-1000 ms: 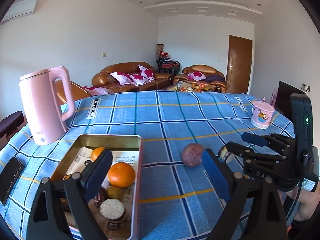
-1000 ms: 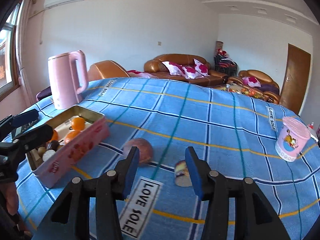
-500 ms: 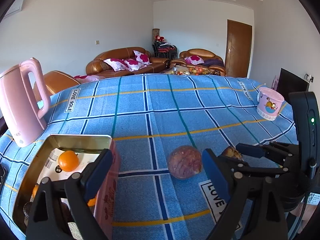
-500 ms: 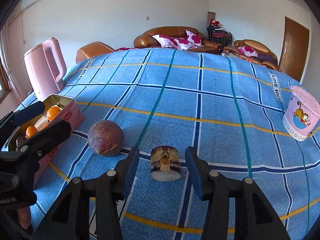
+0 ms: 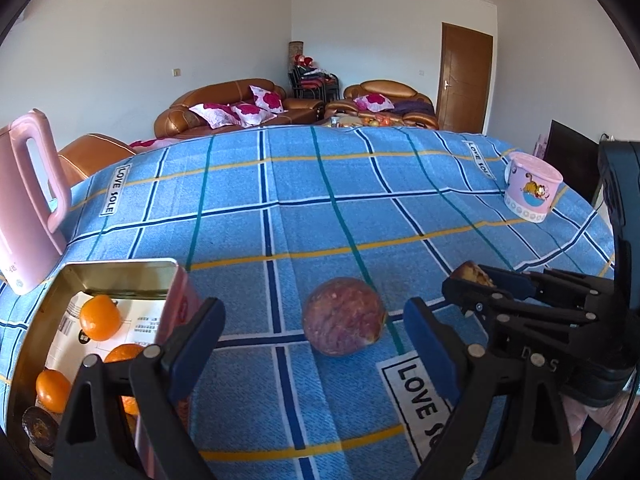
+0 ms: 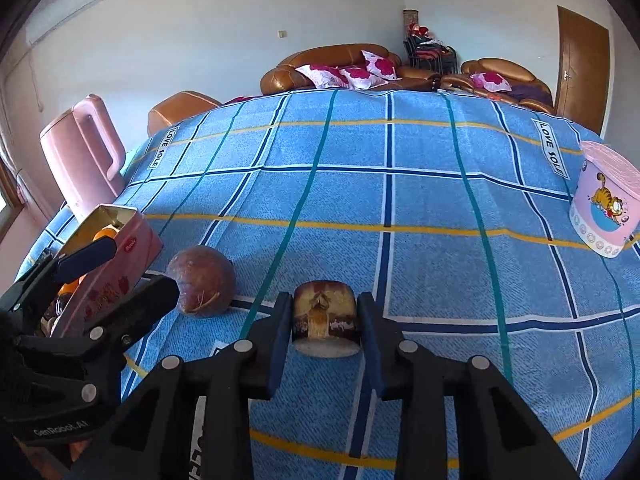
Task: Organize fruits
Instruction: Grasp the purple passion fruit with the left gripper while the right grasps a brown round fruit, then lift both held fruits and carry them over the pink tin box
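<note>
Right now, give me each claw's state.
Left claw: open, holding nothing.
Right claw: just closed on the fruit piece.

a: left wrist view, what is cut off?
b: the pink kettle (image 5: 24,208) runs off the left edge. my near finger (image 5: 188,344) covers part of the tin (image 5: 120,266) and one orange (image 5: 126,354).
a: right wrist view?
b: my left gripper (image 6: 116,268) hides most of the tin's inside; its wall print is too small to read.

Round fruit (image 5: 343,317) lies right of the tin (image 5: 120,268), oranges (image 5: 100,317) inside.
</note>
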The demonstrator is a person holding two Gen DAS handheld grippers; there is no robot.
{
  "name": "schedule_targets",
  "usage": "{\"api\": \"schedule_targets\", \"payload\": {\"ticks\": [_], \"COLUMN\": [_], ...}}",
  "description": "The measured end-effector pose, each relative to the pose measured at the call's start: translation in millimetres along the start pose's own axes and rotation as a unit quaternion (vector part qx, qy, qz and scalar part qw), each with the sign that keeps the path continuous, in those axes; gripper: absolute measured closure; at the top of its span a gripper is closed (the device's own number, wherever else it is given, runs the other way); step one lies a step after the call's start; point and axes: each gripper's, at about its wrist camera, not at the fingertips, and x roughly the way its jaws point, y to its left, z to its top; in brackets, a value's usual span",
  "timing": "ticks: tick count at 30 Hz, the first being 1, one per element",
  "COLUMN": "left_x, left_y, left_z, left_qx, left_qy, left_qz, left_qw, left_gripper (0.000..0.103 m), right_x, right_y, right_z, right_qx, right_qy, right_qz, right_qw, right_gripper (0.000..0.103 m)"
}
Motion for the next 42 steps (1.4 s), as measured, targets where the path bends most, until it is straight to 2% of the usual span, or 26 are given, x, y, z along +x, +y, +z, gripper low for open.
{"api": "schedule_targets", "payload": {"ticks": [7,8,10,12,18,20,27,42], "left_x": [18.4,21.5,28.4,33.4,31.5,28.5,16.9,-1.0], "left_y": [-6.0,-7.2,-8.9,-7.1,2.2,2.2,-1.4,-0.6], "left_z": [2.9,3.1,3.4,2.9,1.3,1.2,2.7,3.3], "left_qx": [-0.003,-0.001,0.000,-0.007,-0.030,-0.030,-0.017,-0.013], "left_qy": [0.036,0.044,0.061,0.074,0.071,0.064,0.032,-0.015], "left_qz": [-0.021,-0.029,-0.040,-0.049,-0.070,-0.067,-0.054,-0.039], "left_qw": [0.9992,0.9986,0.9974,0.9961,0.9946,0.9952,0.9979,0.9990], "left_gripper": [0.019,0.023,0.043,0.049,0.050,0.050,0.050,0.050], "right_x": [-7.5,-6.8,-6.7,-6.0,-7.2,-11.2,-17.5,-28.4], "right_y": [-10.2,-9.0,-7.0,-5.9,-4.8,-4.0,0.0,3.9], "right_z": [1.2,1.3,1.8,1.3,0.6,-0.2,-1.1,-3.9], "right_qx": [0.026,0.023,0.018,0.013,0.008,0.003,-0.004,-0.017], "right_qy": [-0.018,-0.017,-0.016,-0.015,-0.017,-0.026,-0.042,-0.071], "right_qz": [-0.018,-0.020,-0.023,-0.023,-0.006,0.009,0.022,0.027], "right_qw": [0.999,0.999,0.999,1.000,1.000,1.000,0.999,0.997], "right_gripper": [0.068,0.068,0.068,0.068,0.068,0.068,0.068,0.068]}}
